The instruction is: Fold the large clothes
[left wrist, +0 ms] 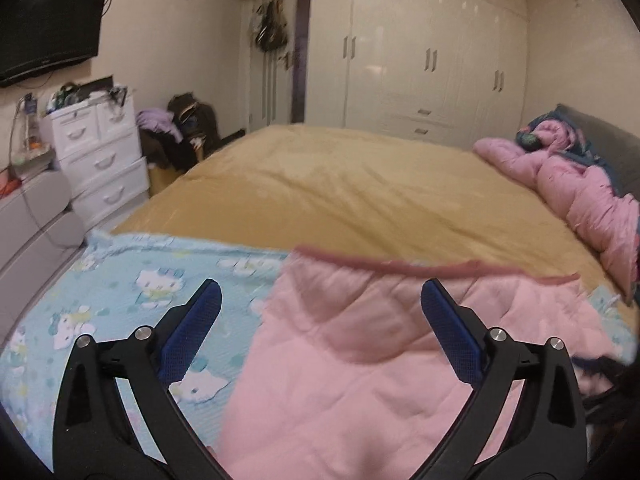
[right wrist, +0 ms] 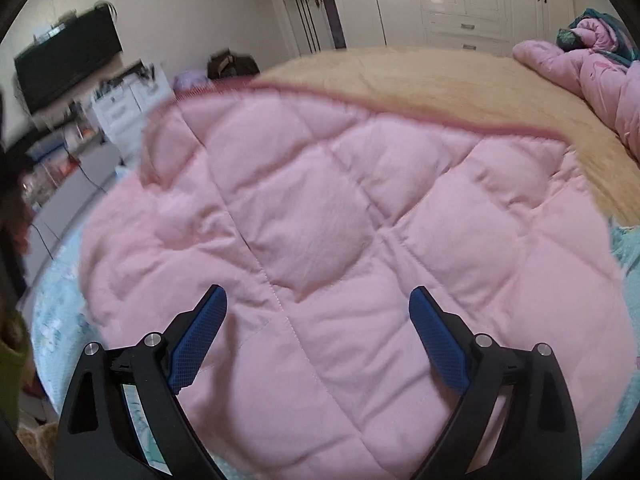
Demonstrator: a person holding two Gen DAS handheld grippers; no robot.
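Observation:
A pink quilted garment with a darker pink hem lies on a light blue cartoon-cat blanket at the near end of the bed. It fills the right wrist view. My left gripper is open and empty above the garment's left part. Its left finger is over the blue blanket and its right finger over the pink fabric. My right gripper is open and empty, just above the middle of the garment. The blue blanket shows at the left edge there.
The bed has a tan cover. A pink duvet is bunched at the headboard on the right. White drawers and a clothes pile stand left of the bed. White wardrobes line the far wall.

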